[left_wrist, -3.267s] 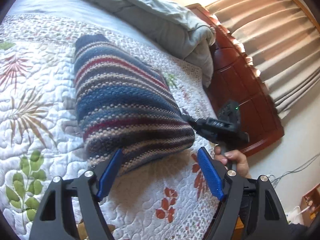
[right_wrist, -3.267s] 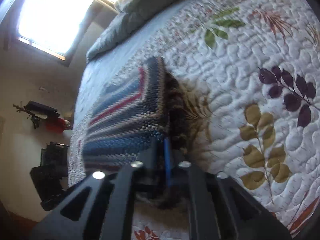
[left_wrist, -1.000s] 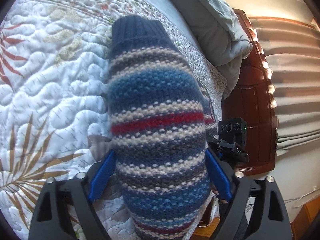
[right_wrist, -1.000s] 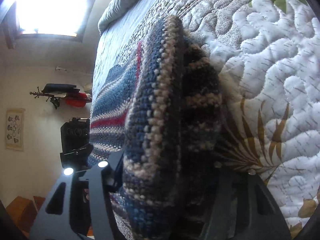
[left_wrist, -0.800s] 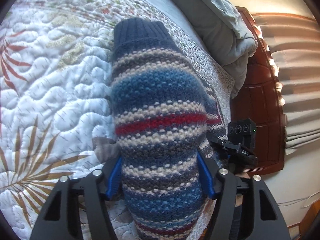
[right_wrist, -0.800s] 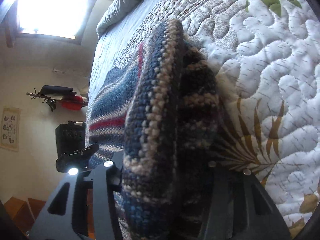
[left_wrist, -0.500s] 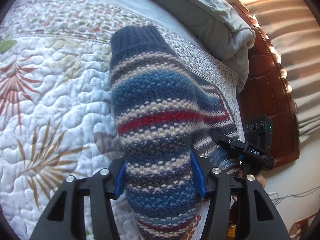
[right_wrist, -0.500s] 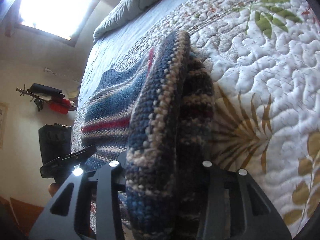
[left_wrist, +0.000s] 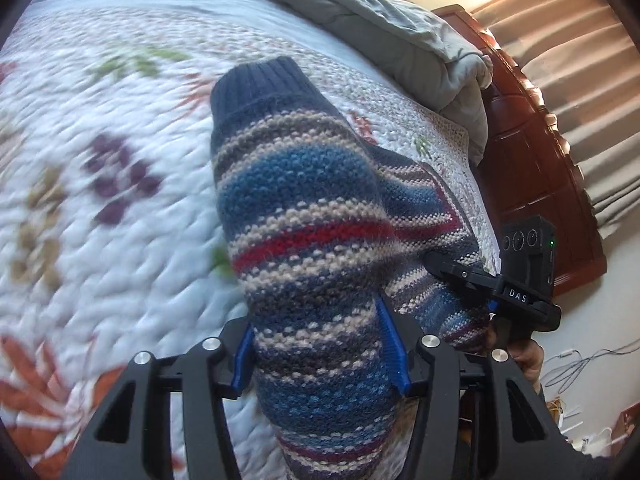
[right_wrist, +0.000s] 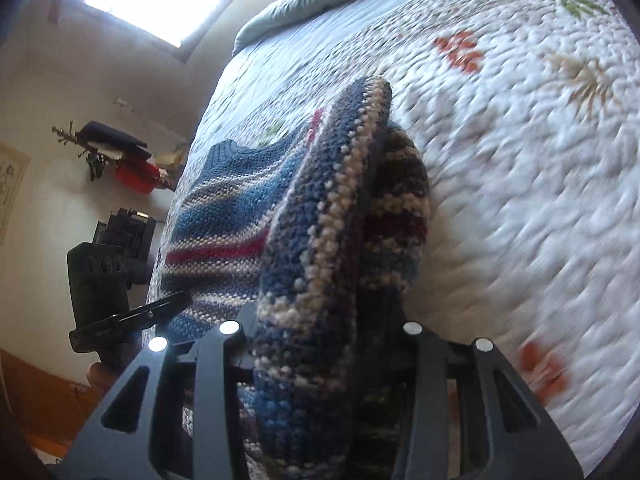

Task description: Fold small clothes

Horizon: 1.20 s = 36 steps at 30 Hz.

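Both claws, left gripper [left_wrist: 320, 344] and right gripper [right_wrist: 320, 344], had just closed onto the striped sweater [left_wrist: 304, 216], bunched toward twelve o'clock above the quilt [left_wrist: 100, 240], so a fold could follow.

the only readable text is "das", in small white capitals on the black plastic body of the right claw [left_wrist: 516, 294], at about four o'clock in the left wrist view. the pale framed wall sheet [right_wrist: 10, 192], at nine o'clock in the right wrist view, is too blurred to read.

Striped knit sweater [left_wrist: 304, 216], blue, cream and red bands, navy ribbed cuff, bunched, raised above quilt [left_wrist: 100, 128]
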Tool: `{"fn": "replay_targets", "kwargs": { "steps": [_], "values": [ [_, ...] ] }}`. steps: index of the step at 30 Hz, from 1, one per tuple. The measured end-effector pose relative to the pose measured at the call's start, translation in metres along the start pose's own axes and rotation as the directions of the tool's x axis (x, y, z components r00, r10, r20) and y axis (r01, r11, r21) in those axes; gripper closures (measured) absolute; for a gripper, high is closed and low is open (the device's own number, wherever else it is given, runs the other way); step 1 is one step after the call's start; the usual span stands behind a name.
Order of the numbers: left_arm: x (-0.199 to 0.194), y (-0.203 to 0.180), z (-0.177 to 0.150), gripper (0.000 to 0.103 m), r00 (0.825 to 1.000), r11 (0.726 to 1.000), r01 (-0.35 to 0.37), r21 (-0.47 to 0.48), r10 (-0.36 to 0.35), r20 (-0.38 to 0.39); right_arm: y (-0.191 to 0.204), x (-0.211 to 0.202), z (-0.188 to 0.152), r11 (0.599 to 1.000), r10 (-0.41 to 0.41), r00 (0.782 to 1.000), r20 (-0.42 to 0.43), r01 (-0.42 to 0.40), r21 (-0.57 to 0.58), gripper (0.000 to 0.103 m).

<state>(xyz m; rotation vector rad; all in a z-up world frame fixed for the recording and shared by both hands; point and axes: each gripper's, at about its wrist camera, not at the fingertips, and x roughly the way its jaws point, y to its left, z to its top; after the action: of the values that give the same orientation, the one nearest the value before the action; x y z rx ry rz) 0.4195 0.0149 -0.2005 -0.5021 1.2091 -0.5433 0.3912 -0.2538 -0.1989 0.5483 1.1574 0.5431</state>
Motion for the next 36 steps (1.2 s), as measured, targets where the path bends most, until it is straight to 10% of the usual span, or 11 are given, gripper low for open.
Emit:
{"fn": "replay_targets", "kwargs": {
  "steps": [13, 18, 21, 27, 33, 36],
  "values": [
    [-0.118, 0.115, -0.109, 0.05, 0.998, 0.995, -0.038, -0.095, 0.043, 0.046, 0.141, 0.108, -0.122, 0.995, 0.043, 0.991, -0.126, -0.054, -0.083, 0.064],
    [-0.11, 0.15, -0.123, 0.047, 0.998, 0.986, 0.043, -0.159, -0.034, 0.058, 0.16, 0.124, -0.131, 0.993, 0.005, 0.991, -0.132, -0.021, -0.118, 0.057],
    [-0.109, 0.147, -0.121, 0.038, 0.997, 0.986, 0.052, -0.158, -0.042, 0.07, 0.154, 0.12, -0.126, 0.993, 0.03, 0.989, -0.144, -0.046, -0.107, 0.035],
    [-0.167, 0.127, -0.129, 0.03, 0.968, 0.991, -0.026, -0.135, 0.059, 0.246, 0.116, 0.063, -0.087, 0.991, 0.1, 0.993, -0.066, -0.105, -0.085, 0.021],
    [-0.17, 0.071, -0.153, 0.027, 0.951, 0.999, 0.032, 0.022, -0.037, 0.306, 0.108, 0.091, -0.035, 0.986, 0.149, 0.983, -0.103, -0.156, -0.057, 0.04],
    [-0.15, 0.068, -0.155, 0.027, 0.956, 0.998, 0.06, 0.031, -0.066, 0.287, 0.113, 0.111, -0.02, 0.987, 0.136, 0.981, -0.14, -0.147, -0.066, 0.093]
  ]
}}
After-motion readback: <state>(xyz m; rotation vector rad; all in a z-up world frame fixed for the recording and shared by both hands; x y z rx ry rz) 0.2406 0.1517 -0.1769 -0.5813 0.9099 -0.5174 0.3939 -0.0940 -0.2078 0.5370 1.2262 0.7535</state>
